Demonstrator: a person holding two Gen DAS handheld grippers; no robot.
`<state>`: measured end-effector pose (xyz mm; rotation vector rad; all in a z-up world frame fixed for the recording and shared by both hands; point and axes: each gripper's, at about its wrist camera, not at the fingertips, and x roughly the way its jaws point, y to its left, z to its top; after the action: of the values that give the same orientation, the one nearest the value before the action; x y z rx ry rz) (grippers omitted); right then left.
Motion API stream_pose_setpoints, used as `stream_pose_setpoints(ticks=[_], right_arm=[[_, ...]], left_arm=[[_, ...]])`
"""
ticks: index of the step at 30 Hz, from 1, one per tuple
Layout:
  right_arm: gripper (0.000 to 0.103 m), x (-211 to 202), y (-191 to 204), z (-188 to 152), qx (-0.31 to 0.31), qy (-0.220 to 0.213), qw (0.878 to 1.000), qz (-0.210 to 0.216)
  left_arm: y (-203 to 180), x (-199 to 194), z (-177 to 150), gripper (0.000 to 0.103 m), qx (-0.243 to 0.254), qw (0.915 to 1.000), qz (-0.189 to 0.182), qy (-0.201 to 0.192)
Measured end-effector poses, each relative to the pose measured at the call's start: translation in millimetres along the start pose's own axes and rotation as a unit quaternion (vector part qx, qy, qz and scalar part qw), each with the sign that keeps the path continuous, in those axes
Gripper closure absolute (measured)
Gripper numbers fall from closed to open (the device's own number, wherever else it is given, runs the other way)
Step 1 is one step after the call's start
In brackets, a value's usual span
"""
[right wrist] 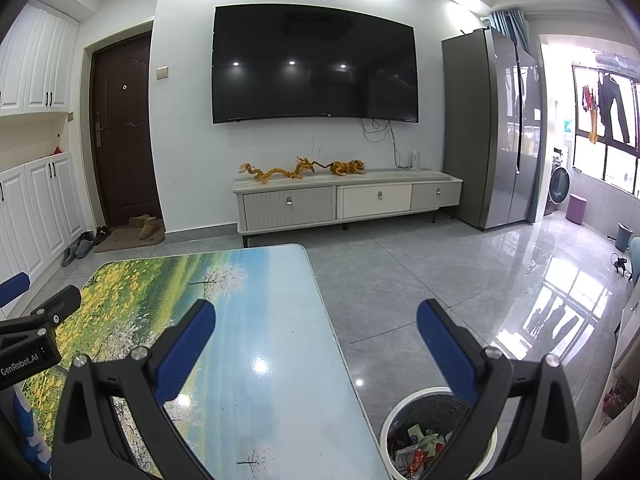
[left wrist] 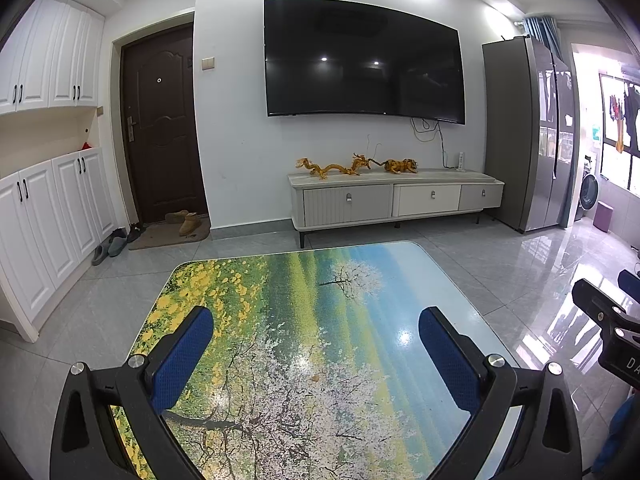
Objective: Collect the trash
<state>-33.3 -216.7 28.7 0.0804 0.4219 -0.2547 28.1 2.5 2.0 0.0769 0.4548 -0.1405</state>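
My left gripper (left wrist: 316, 324) hangs open over a low table (left wrist: 360, 280) printed with a landscape of trees and flowers; nothing sits between its blue pads. A tiny brown scrap (left wrist: 315, 378) lies on the tabletop between the fingers. My right gripper (right wrist: 316, 320) is also open and holds nothing, above the table's right edge (right wrist: 328, 320). Below its right finger stands a white-rimmed bin (right wrist: 394, 412) lined with a black bag and holding colourful wrappers (right wrist: 416, 448). Each gripper shows at the edge of the other's view, as the right gripper (left wrist: 604, 320) and the left gripper (right wrist: 40, 320).
Grey glossy floor tiles (right wrist: 440, 280) surround the table. Across the room stand a TV console (left wrist: 396, 196) with golden dragon figures, a wall TV (left wrist: 360, 64), a fridge (left wrist: 524, 132) and a dark door (left wrist: 160, 120). White cabinets (left wrist: 48, 208) and shoes line the left wall.
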Motion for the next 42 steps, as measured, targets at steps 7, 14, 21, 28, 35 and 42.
stream_pose_setpoints(ticks=[7, 14, 21, 28, 35, 42], right_arm=[[0.002, -0.2, 0.7, -0.2, -0.001, 0.001, 1.000, 0.000], [0.002, 4.1, -1.0, -1.6, -0.002, 0.004, 1.000, 0.001], [0.002, 4.6, -1.1, -2.9, -0.003, 0.006, 1.000, 0.002], [0.002, 4.9, -3.0, -3.7, -0.002, 0.006, 1.000, 0.002], [0.002, 4.9, -3.2, -2.8, -0.003, 0.007, 1.000, 0.002], [0.002, 4.3, -3.6, -3.9, -0.002, 0.008, 1.000, 0.002]], left_arm=[[1.2, 3.2, -0.5, 0.000, 0.002, 1.0000, -0.003, 0.006], [1.3, 3.6, -1.1, 0.000, 0.002, 1.0000, -0.004, 0.007], [1.3, 4.6, -3.7, 0.000, 0.005, 0.9999, -0.006, 0.010], [1.6, 4.2, -4.2, 0.000, 0.005, 0.9999, -0.007, 0.011], [1.8, 4.4, -4.1, 0.000, 0.005, 0.9999, -0.006, 0.011], [2.0, 4.7, -4.2, 0.000, 0.005, 0.9999, -0.006, 0.011]])
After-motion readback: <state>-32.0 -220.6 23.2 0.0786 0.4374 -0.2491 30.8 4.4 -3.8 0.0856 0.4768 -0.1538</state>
